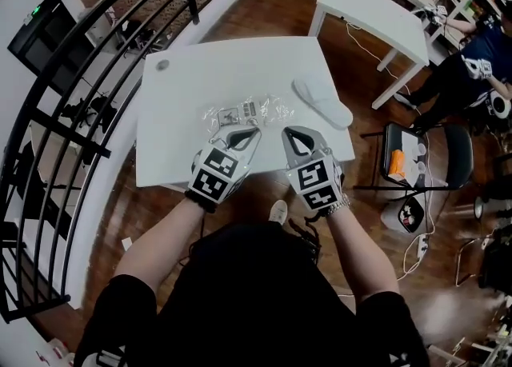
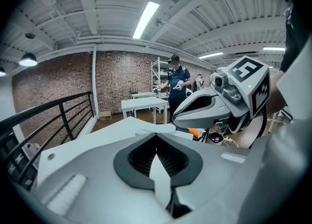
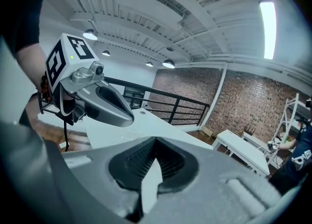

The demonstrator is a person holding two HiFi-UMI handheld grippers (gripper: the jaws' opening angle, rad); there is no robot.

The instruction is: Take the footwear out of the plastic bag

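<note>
Closest below, a black top [image 1: 248,293] and two bare forearms [image 1: 160,241] stretched forward and drawing together, each hand wrapped round a claw handle under its marker cube. Side by side over the near edge of the white table [image 1: 172,133], left claw [image 1: 254,130] and right claw [image 1: 286,132], noses tilted down and angled toward each other, tips near but apart. Both pinched fully together, with nothing between the pads in either claw's own view. Just beyond the tips, one clear plastic bag [image 1: 240,109], crumpled and flattened on the tabletop, some dark print showing on it. One white slipper [image 1: 322,101] out of the bag, lying flat on the table just beside the bag's right end and close to the table's right edge. Long axis diagonal, running from far-left to near-right, broader end toward the edge; toe and heel not told apart. Two tables counted: this one and a second white table [image 1: 372,9] farther off, with a black railing [image 1: 88,93] curving round on the left
</note>
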